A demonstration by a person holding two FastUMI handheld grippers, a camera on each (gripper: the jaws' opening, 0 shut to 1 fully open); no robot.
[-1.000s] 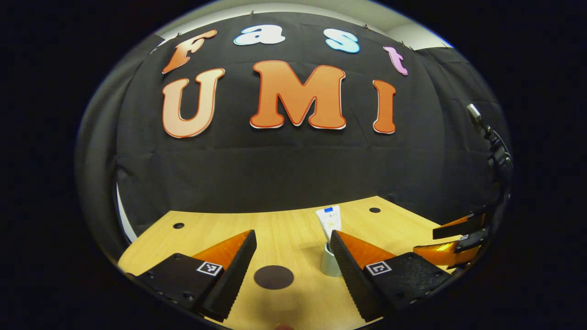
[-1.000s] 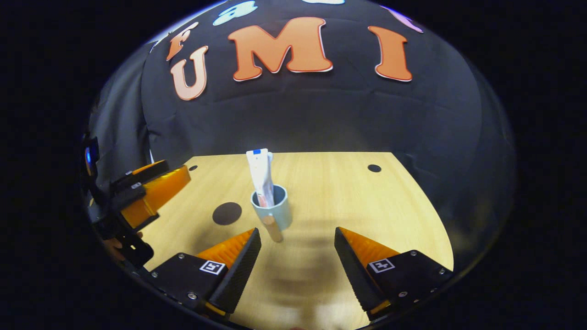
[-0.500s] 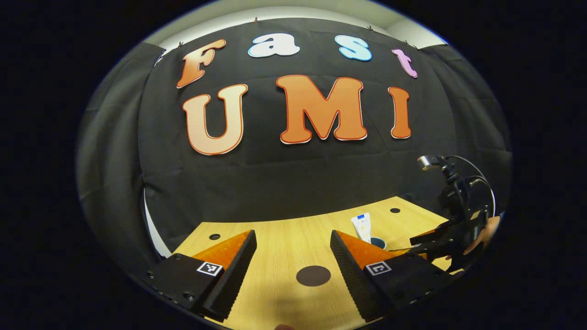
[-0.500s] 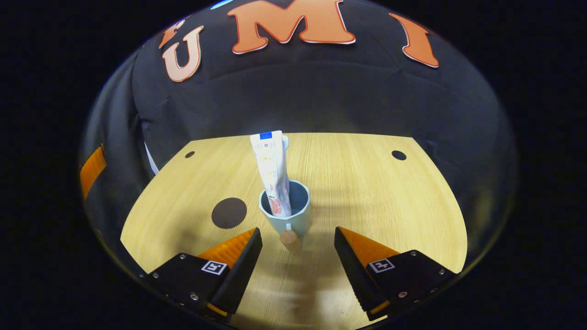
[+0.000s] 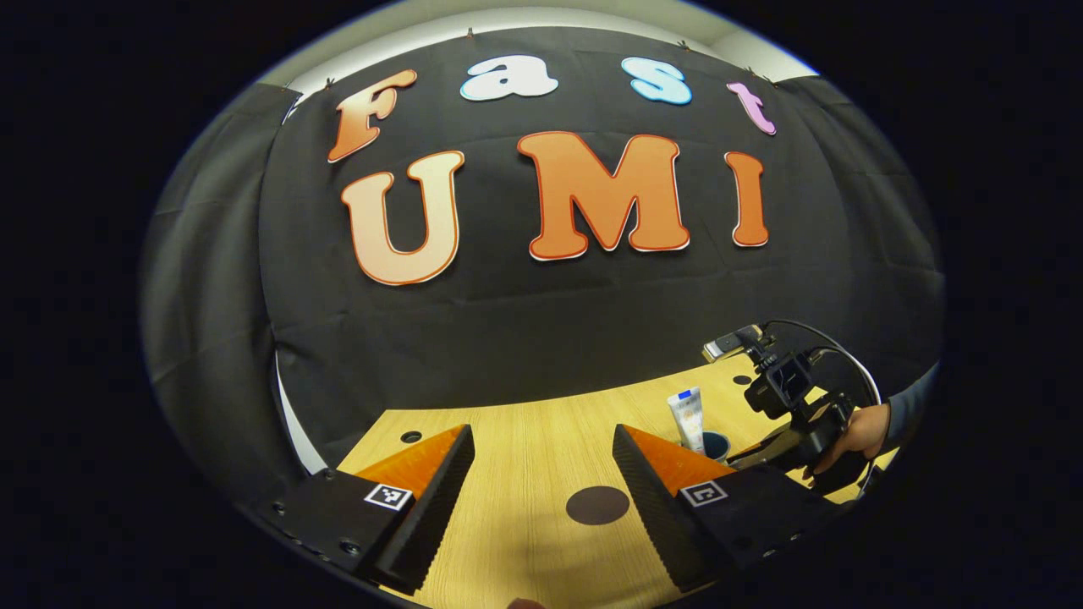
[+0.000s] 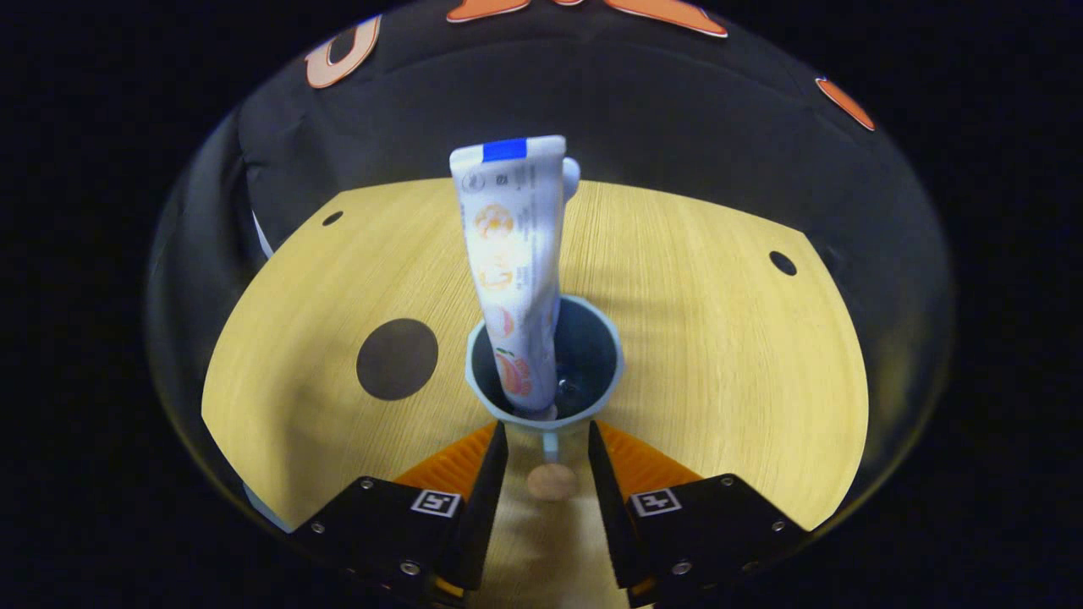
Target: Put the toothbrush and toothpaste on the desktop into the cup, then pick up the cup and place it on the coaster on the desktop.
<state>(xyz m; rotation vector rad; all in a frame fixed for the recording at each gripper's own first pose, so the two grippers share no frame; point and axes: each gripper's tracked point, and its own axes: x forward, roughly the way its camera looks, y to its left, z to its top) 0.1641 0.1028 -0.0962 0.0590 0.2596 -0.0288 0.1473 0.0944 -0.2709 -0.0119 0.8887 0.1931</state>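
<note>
My right gripper (image 6: pixel 547 444) has closed in, fingers now narrowed around the handle of the cup (image 6: pixel 545 372), mid-frame, holding the toothpaste (image 6: pixel 514 262). Contact unclear. Left gripper (image 5: pixel 541 474) stays open. Lift toward the coaster (image 6: pixel 397 359) looks next.

Table (image 6: pixel 719 355): pale wood-grain top, smooth, faint sheen, fine straight lines. Cup (image 6: pixel 508 410): smooth pale glazed-looking wall, slightly glossy, with round wood-toned knob on handle; toothpaste (image 6: pixel 514 254) tube: soft plastic, glossy printed skin, flat crimped end. Coaster (image 6: pixel 397 359): flat dark matt disc; booth wall (image 5: pixel 525 313): matt black cloth, creased; right tongs (image 6: pixel 547 461): ribbed inner faces, matt plastic housings with screws.
</note>
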